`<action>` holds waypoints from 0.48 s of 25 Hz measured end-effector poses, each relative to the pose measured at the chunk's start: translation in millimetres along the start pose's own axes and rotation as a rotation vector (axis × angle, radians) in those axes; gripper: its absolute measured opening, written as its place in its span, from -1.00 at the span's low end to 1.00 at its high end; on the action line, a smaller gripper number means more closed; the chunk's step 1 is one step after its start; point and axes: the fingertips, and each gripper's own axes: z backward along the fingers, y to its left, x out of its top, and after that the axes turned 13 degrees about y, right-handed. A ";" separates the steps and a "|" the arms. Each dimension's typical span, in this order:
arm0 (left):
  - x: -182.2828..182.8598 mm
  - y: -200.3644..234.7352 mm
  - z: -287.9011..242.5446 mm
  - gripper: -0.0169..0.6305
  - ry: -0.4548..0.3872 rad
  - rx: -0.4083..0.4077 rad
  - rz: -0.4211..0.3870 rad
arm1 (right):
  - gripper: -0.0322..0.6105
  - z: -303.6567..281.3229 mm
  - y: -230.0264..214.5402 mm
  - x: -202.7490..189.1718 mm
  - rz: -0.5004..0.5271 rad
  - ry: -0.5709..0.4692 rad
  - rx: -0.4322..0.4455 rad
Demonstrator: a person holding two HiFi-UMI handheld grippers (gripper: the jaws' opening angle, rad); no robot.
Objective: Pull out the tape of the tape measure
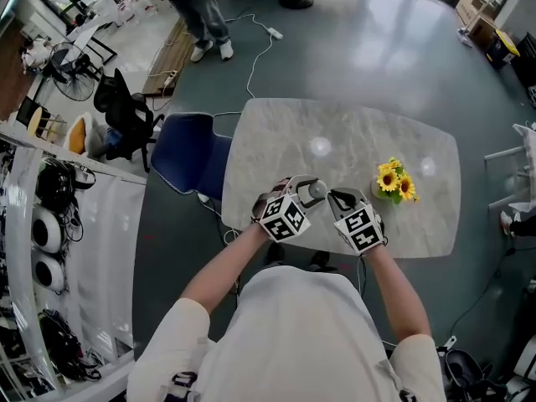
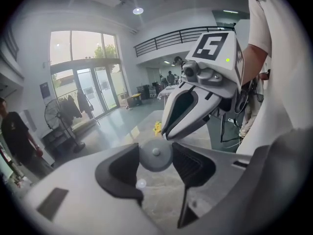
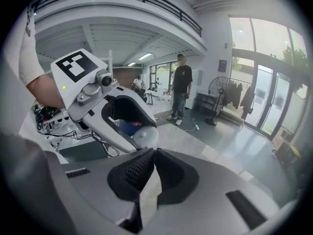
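Two grippers meet over the near edge of the table, tips almost touching. The left gripper [image 2: 155, 155] has its jaws set wide and clamped on the tape measure [image 2: 155, 154], a round grey case with a small hub in its middle. One dark pad presses its 9 o'clock side and the other its 3 o'clock side. The case sits up off the table, held only by those pads.

The right gripper [image 3: 153, 163] has its jaws brought fully together, the ribbed pads meeting along one line. No tape or tab can be made out between them. In its own view the grey case lies just beyond the closed tips at about 11 o'clock, inside the left gripper's jaws. In the left gripper view the right gripper's tips come down from 1 o'clock to end just beside the case's upper edge; whether they touch it I cannot tell. No pulled-out length of tape shows in any view.

In the head view both marker cubes sit side by side at the picture's centre, with bare forearms running back to 6 o'clock. The pale marble table [image 1: 352, 132] spreads from the grippers toward 12 o'clock. A small bunch of sunflowers [image 1: 395, 181] stands on it near the grippers, at 3 o'clock from them. A blue chair [image 1: 188, 149] is tucked at the table's edge at 10 o'clock. Well apart, at 11 o'clock on the grey floor, a person [image 1: 201, 11] stands, and a floor fan [image 1: 74, 69] is off toward 10 o'clock.
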 end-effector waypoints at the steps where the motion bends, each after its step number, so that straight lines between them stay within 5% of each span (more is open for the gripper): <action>1: -0.8 -0.2 0.5 -0.28 0.000 0.000 0.000 | -0.78 1.1 -1.1 2.0 -0.019 -0.014 -0.002; 12: -5.3 5.9 11.3 -0.28 -0.010 0.023 0.024 | -0.78 13.3 -17.1 -1.6 -0.087 -0.045 -0.040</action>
